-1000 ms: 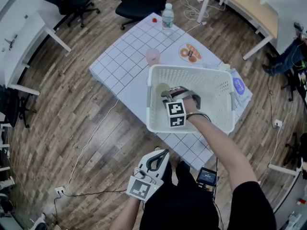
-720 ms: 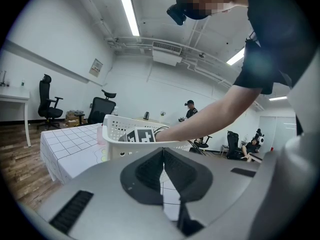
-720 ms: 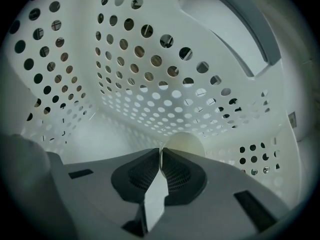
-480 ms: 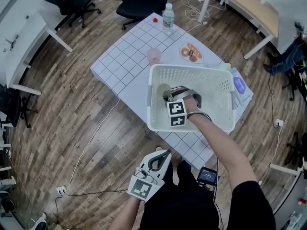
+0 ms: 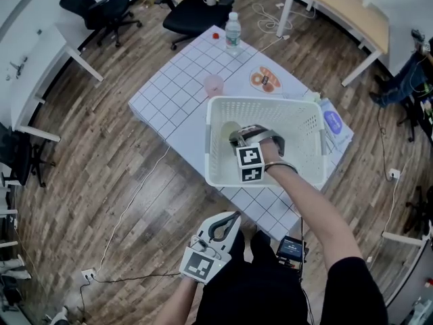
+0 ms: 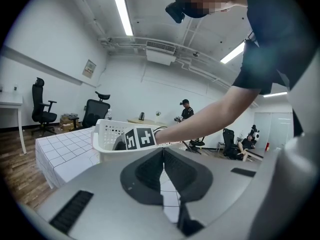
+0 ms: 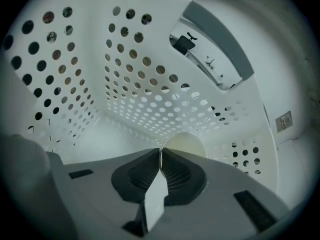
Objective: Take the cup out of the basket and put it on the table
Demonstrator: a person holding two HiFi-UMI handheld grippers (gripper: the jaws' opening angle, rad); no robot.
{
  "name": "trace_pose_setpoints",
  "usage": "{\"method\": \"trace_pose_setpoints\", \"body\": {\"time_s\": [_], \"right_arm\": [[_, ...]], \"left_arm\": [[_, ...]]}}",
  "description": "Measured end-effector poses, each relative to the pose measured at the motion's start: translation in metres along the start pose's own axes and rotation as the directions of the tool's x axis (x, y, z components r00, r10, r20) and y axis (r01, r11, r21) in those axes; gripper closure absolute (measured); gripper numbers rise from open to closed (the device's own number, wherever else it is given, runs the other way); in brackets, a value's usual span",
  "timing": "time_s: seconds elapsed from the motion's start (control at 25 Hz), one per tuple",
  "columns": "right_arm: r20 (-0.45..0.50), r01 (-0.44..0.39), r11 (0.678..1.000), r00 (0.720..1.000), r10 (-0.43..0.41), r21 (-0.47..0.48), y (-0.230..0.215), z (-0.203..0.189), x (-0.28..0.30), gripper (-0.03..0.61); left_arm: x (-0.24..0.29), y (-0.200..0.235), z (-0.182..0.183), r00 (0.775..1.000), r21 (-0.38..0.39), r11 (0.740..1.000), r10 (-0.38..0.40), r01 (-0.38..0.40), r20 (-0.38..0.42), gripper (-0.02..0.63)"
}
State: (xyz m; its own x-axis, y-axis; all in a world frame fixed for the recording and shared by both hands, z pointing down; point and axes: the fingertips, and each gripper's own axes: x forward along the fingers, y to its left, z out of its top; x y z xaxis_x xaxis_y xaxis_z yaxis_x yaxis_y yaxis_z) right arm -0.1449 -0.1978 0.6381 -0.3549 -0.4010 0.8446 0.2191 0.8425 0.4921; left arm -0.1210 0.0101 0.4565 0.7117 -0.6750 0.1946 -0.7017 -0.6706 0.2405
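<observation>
The grey left gripper with its square-marker cube (image 5: 229, 219) hangs low, off the near edge of the white grid-patterned table (image 5: 169, 93) and close to the person's body. Its jaws are pressed together with nothing between them, and it takes no part in the work for now. On the table, a small translucent pink cup (image 5: 214, 84) stands just beyond the far left corner of the white perforated plastic basket (image 5: 267, 101), which sits towards the table's near right edge.

Inside the basket, near its left wall, lies the pale cream cup (image 7: 185, 143), not yet lifted out. The right gripper (image 7: 161, 154) reaches steeply down into the basket from the near side, and its jaws are drawn almost together. The cup's round pale form sits directly at their tips, and the thin wall or rim of it appears to be nipped between the pads; I read this as a pinch on the cup, though the contact itself is small in the right gripper view.

The step in hand is therefore the grasp, apparently just made. The next move calls for a straight lift, clearing the basket's rim without knocking the cup against the left wall. After that comes a carry over to bare cloth on the left part of the table, clear of the pink cup, where it can be set down upright. A pinch on a thin rim may slip or let the cup swing, so a slow rise seems wise.
</observation>
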Motion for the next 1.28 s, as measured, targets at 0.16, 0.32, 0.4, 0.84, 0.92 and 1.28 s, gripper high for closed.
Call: {"method": "trace_pose_setpoints", "body": {"time_s": [0.16, 0.32, 0.4, 0.84, 0.92, 1.28], "right_arm": [[0.024, 0.034, 0.999, 0.999, -0.034, 0.027, -0.007, 0.001, -0.022, 0.543], [0.039, 0.063, 0.997, 0.997, -0.064, 0.039, -0.01, -0.001, -0.047, 0.544], [0.047, 0.077, 0.996, 0.996, -0.079, 0.039, -0.011, -0.002, -0.06, 0.545], [0.113, 0.187, 0.98, 0.975, -0.193, 0.066, -0.017, 0.001, -0.143, 0.545], [0.132, 0.208, 0.975, 0.967, -0.216, 0.074, -0.018, 0.005, -0.16, 0.545], [0.206, 0.264, 0.957, 0.936, -0.284, 0.12, -0.004, 0.012, -0.232, 0.545]], "left_arm": [[0.003, -0.002, 0.008, 1.0, 0.016, 1.0, -0.01, 0.01, 0.004, 0.604], [0.003, -0.004, 0.014, 1.0, 0.025, 1.0, -0.007, 0.006, 0.01, 0.603], [0.003, -0.005, 0.016, 1.0, 0.029, 1.0, 0.002, -0.002, 0.012, 0.604], [-0.001, -0.019, 0.024, 0.999, 0.076, 0.996, 0.044, -0.044, 0.007, 0.604], [0.0, -0.022, 0.026, 0.999, 0.083, 0.996, 0.043, -0.044, 0.023, 0.603], [0.007, -0.041, 0.037, 0.997, 0.119, 0.992, 0.044, -0.051, 0.06, 0.604]]}}
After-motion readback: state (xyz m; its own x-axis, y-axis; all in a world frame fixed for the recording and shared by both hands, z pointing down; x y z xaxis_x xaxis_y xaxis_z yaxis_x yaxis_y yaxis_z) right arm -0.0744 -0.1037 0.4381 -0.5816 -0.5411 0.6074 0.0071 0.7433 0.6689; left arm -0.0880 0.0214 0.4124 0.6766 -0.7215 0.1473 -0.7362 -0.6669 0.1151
